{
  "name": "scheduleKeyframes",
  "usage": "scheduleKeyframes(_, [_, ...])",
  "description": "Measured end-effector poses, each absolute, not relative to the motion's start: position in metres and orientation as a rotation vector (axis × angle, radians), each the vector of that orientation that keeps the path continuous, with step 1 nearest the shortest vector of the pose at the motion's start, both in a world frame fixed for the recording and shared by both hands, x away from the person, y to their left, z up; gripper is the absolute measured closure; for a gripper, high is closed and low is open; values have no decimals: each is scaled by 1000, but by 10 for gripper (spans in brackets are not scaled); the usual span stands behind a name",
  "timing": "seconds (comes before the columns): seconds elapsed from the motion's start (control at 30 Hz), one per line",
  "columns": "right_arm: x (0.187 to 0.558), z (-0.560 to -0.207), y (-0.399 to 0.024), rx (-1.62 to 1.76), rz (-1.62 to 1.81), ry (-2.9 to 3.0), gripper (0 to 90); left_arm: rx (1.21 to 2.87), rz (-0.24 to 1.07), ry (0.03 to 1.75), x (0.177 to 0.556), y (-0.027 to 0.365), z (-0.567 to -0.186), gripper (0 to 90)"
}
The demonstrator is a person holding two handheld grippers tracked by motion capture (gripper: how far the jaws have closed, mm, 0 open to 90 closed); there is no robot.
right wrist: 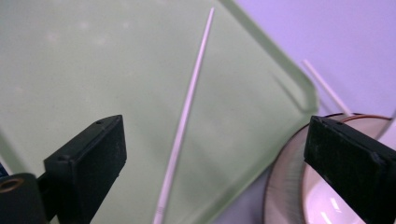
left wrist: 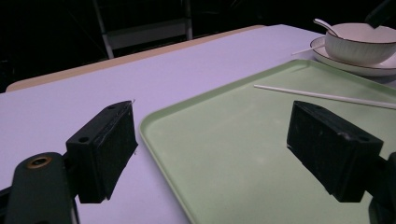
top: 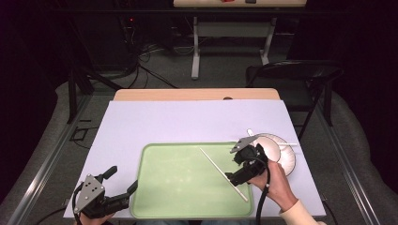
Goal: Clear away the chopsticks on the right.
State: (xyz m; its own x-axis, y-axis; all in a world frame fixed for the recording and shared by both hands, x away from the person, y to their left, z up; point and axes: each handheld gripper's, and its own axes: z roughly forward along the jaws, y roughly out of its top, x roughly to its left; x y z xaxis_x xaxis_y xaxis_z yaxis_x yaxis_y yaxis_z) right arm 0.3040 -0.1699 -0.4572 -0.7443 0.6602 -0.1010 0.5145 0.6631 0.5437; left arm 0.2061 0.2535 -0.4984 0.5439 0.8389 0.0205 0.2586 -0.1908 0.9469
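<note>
Nearest the high camera, at the table's near edge, the left gripper sits just off the near left corner of the green tray, its jaws spread wide with nothing between them; in the left gripper view one jaw stands over the lilac table cover and the other over the tray floor, the tray's rounded rim running between. Across the tray the right gripper, held in a hand by the tray's right edge, also has its jaws wide apart and empty. One white chopstick lies flat and slantwise on the tray's right half, between those jaws in the right gripper view but untouched by either pad. A second chopstick lies off the tray beside the saucer, which carries a white bowl with a spoon in it, just outside the tray's far right corner. The tray's left and middle are bare, and the cover beyond its far rim is open to the wooden table edge.
</note>
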Motion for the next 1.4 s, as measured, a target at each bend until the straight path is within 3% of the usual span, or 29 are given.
scheduleKeyframes(0.07, [306, -446, -180, 905, 725, 2581, 0, 1726, 688, 924, 206, 254, -498, 157])
scheduleKeyframes(0.43, [330, -402, -240, 773, 617, 2594, 0, 1721, 688, 927, 206, 254, -498, 157])
scheduleKeyframes(0.77, [366, -396, -288, 755, 505, 2669, 0, 1724, 690, 931, 206, 253, -499, 157])
scheduleKeyframes(1.4, [418, -410, -320, 694, 315, 2770, 0, 1728, 692, 930, 206, 254, -498, 157])
